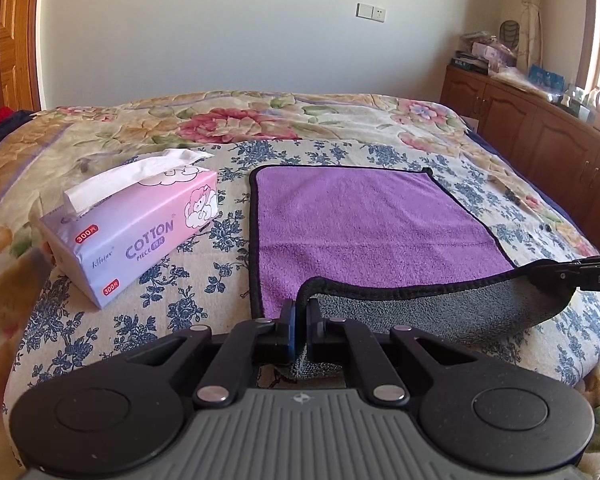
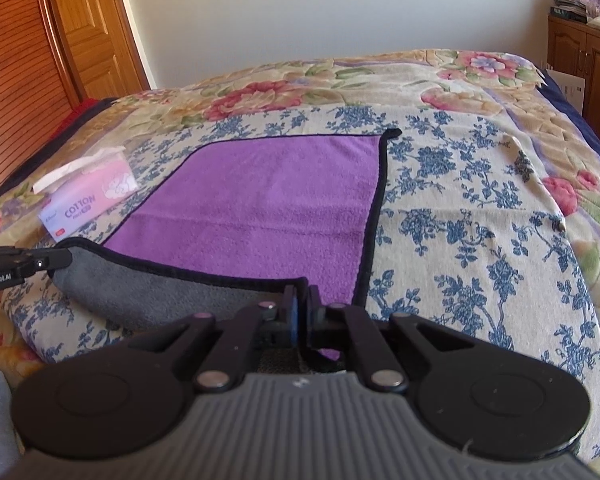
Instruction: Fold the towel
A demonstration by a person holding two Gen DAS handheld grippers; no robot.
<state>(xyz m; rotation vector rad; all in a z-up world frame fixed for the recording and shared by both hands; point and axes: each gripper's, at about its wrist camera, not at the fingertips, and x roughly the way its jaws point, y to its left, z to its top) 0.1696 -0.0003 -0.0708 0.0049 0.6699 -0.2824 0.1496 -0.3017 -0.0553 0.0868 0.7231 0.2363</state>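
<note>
Pinching the near edge of the towel (image 1: 364,220) with both tools, I have its two near corners lifted off the bed (image 1: 148,304). My left gripper (image 1: 302,312) has its jaws almost fully together on the black-trimmed hem at the near left corner, with grey cloth squeezed between the pads. My right gripper (image 2: 302,300) is likewise nearly closed on the near right corner, the hem running into its jaws. Between the two tools the raised edge turns over, so the grey underside faces me while the purple face lies flat farther out on the blue-flowered sheet (image 2: 460,216). In the left wrist view the right gripper enters from the right edge, clamped on the cloth; in the right wrist view the left one enters from the left edge. A pink pack of cotton tissues (image 1: 136,228) sits on the bed left of the towel, near it but apart.
</note>
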